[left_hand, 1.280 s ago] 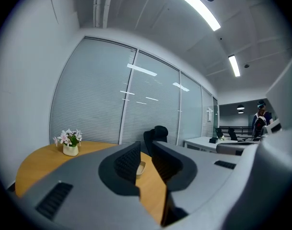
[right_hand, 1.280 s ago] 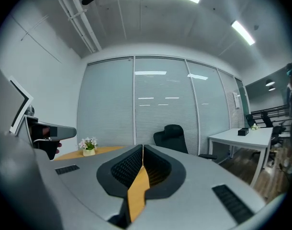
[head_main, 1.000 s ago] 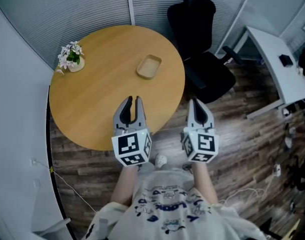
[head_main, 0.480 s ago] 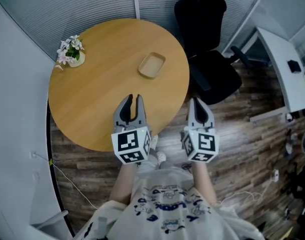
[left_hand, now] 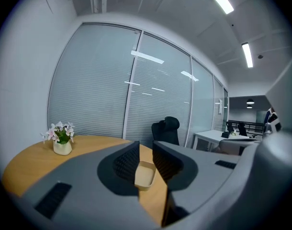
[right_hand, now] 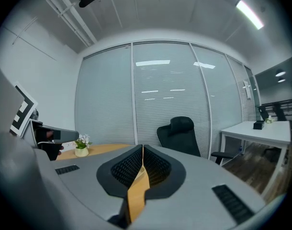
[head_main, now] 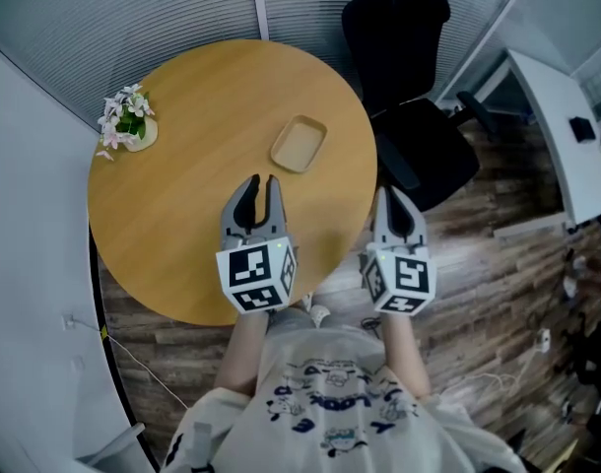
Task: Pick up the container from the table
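While container (head_main: pixel 299 144) lies far on table (head_main: pixel 172 200), left gripper (head_main: pixel 258 180) aims at it, jaws apart; right gripper (head_main: pixel 392 195) idle, jaws together.

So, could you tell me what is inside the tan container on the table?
Nothing shows inside the container from the head view; its near wall hides the bottom in the left gripper view.

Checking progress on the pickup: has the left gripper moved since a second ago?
Yes: the left gripper has advanced over the table toward the container.
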`<act>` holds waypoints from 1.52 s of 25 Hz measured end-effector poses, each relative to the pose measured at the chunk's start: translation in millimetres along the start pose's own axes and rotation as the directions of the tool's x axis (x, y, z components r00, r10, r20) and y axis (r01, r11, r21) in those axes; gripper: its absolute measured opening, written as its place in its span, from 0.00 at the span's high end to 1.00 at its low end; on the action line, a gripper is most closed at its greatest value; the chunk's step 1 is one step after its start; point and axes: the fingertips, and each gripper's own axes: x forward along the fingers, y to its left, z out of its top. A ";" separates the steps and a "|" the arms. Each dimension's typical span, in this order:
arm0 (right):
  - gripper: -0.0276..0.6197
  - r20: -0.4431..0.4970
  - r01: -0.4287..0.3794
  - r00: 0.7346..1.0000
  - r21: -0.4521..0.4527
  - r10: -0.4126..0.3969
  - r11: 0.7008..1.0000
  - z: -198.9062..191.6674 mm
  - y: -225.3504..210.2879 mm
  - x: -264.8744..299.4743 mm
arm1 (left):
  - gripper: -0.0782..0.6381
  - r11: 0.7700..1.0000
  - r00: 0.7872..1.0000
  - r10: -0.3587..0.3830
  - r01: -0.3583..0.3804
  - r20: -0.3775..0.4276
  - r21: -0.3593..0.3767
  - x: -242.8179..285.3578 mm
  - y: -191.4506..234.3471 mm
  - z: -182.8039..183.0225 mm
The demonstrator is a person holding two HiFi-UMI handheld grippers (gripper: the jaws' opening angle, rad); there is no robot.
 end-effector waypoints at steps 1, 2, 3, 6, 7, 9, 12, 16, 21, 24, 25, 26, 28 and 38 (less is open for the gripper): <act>0.94 -0.003 -0.003 1.000 -0.002 0.003 1.000 0.5 1.1 8.0 | 0.80 1.000 1.000 -0.003 0.003 -0.007 0.001 7.9 3.4 0.3; 0.94 -0.008 -0.004 1.000 -0.002 0.004 1.000 0.4 1.8 15.2 | 0.80 1.000 1.000 -0.006 0.006 -0.015 0.003 15.3 6.5 0.0; 0.94 -0.014 -0.004 1.000 -0.003 0.004 1.000 0.1 2.0 21.6 | 0.80 1.000 1.000 -0.009 0.009 -0.025 0.004 22.2 9.1 -0.8; 0.94 -0.032 -0.005 0.999 -0.003 0.005 1.000 -2.1 1.3 40.3 | 0.80 1.000 0.998 -0.015 0.016 -0.053 0.006 43.0 15.6 -4.0; 0.94 -0.038 -0.003 0.999 -0.002 0.003 1.000 -3.9 0.7 47.2 | 0.80 1.000 0.998 -0.017 0.018 -0.061 0.007 50.7 18.1 -4.9; 0.94 -0.051 0.003 0.999 -0.001 -0.003 1.000 -7.3 -0.1 60.8 | 0.80 1.000 0.997 -0.022 0.023 -0.076 0.009 66.3 22.8 -7.2; 0.94 -0.076 0.003 0.997 -0.002 -0.003 1.000 -14.5 1.7 80.4 | 0.80 0.999 0.994 -0.034 0.035 -0.105 0.011 88.8 30.6 -14.7; 0.94 -0.117 -0.001 0.993 -0.004 0.000 1.000 -27.3 3.3 100.8 | 0.80 0.998 0.988 -0.050 0.053 -0.148 0.019 115.6 37.6 -29.3; 0.94 -0.180 0.001 0.984 -0.005 -0.002 1.000 -49.4 6.4 119.7 | 0.80 0.997 0.976 -0.064 0.070 -0.207 0.021 144.7 46.0 -52.9; 0.94 -0.214 0.000 0.977 -0.006 -0.002 1.000 -64.1 9.6 130.0 | 0.80 0.997 0.970 -0.073 0.080 -0.231 0.021 162.6 52.5 -67.1; 0.94 -0.224 0.000 0.975 -0.007 -0.002 1.000 -68.6 10.4 132.8 | 0.80 0.996 0.968 -0.076 0.083 -0.240 0.020 168.0 54.3 -72.0; 0.94 -0.234 0.000 0.972 -0.008 -0.002 1.000 -72.9 10.9 135.0 | 0.80 0.996 0.965 -0.079 0.087 -0.252 0.019 172.9 55.7 -77.5; 0.94 -0.254 0.001 0.967 -0.010 -0.003 1.000 -81.2 10.7 137.9 | 0.80 0.995 0.956 -0.085 0.094 -0.279 0.019 181.7 57.2 -89.4; 0.94 -0.338 0.015 0.941 -0.002 -0.014 1.000 -121.1 10.3 152.9 | 0.80 0.993 0.918 -0.109 0.120 -0.380 0.004 214.0 64.4 -141.0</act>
